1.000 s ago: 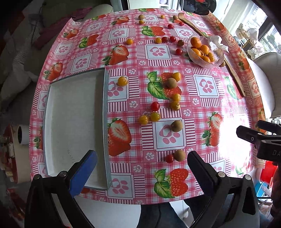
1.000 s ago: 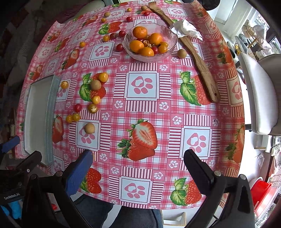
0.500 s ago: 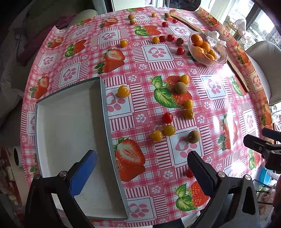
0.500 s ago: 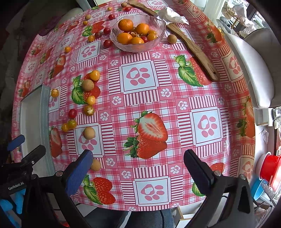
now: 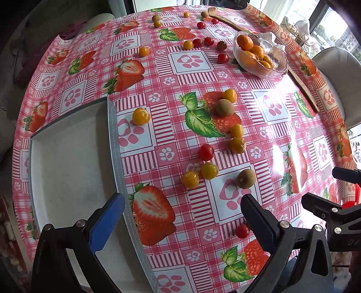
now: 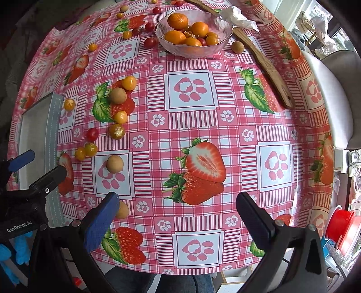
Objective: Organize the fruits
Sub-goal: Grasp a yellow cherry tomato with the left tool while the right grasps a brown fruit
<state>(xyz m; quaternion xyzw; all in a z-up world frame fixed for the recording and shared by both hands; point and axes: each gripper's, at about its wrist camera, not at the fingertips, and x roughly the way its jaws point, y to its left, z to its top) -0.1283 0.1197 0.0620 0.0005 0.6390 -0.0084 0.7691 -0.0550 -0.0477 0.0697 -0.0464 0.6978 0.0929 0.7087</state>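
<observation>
Several small fruits lie loose on the strawberry-print tablecloth: yellow-orange berries (image 5: 190,179), red cherry tomatoes (image 5: 206,152) and brown round fruits (image 5: 246,179). An empty grey tray (image 5: 67,171) sits at the left. A glass bowl (image 5: 259,67) with oranges stands at the far right. My left gripper (image 5: 182,222) hovers open over the tray's right wall and the near table edge. My right gripper (image 6: 178,216) is open above the near table edge, a brown fruit (image 6: 122,210) beside its blue left finger (image 6: 101,223). Neither gripper holds anything.
A long wooden spoon (image 6: 264,65) lies at the right beside the bowl (image 6: 194,48), with crumpled white paper (image 6: 237,18) at its far end. A white chair (image 6: 331,99) stands to the right. Red containers (image 6: 343,230) sit below the table at lower right.
Both grippers have moved forward over the table, so the fruits and tray appear closer. Their jaws have stayed open and nothing was picked up.
</observation>
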